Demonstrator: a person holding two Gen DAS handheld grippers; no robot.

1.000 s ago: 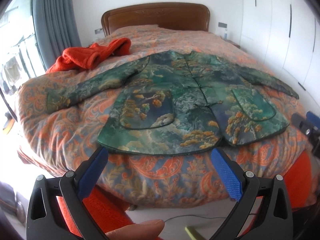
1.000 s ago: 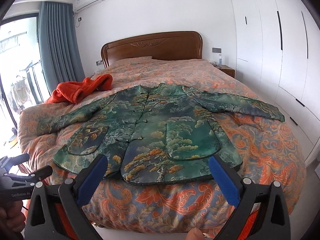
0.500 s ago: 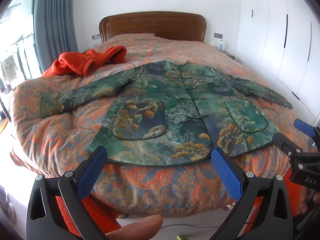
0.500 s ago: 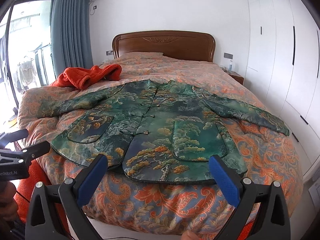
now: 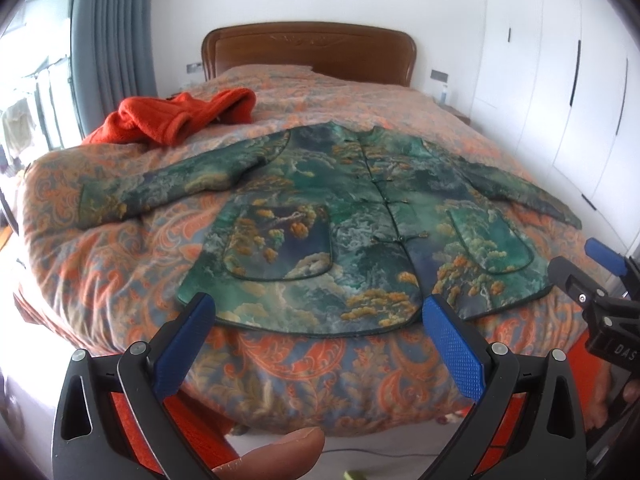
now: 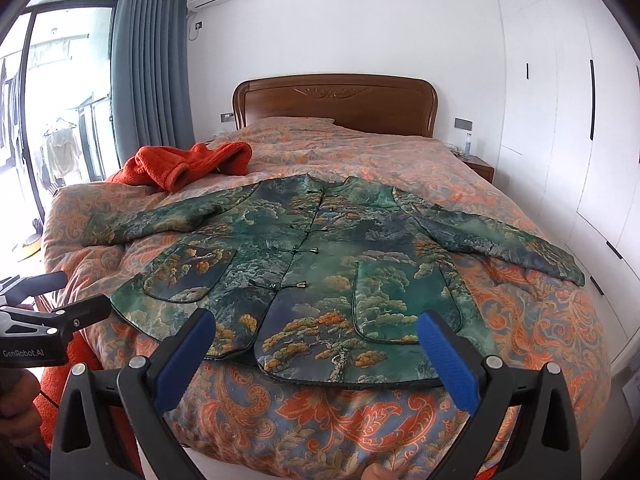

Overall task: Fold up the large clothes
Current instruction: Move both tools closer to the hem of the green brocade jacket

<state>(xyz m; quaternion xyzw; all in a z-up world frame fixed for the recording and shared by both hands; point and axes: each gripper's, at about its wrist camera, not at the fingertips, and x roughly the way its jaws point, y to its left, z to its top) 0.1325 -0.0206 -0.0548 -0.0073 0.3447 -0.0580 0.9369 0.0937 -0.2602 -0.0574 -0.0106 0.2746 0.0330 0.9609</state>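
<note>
I see the green brocade jacket with pine-tree pattern (image 5: 320, 216) spread flat, front up, sleeves out, on the bed's orange paisley quilt (image 5: 112, 264), its hem near the foot edge. My left gripper (image 5: 316, 320) and right gripper (image 6: 316, 332) hover short of that hem, fingers wide apart, empty. A crumpled orange fleece garment (image 6: 188, 164) lies beyond the jacket's sleeve.

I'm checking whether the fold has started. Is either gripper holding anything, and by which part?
Nothing is held. The left gripper and right gripper are both open, short of the green jacket lying flat on the bed.
</note>
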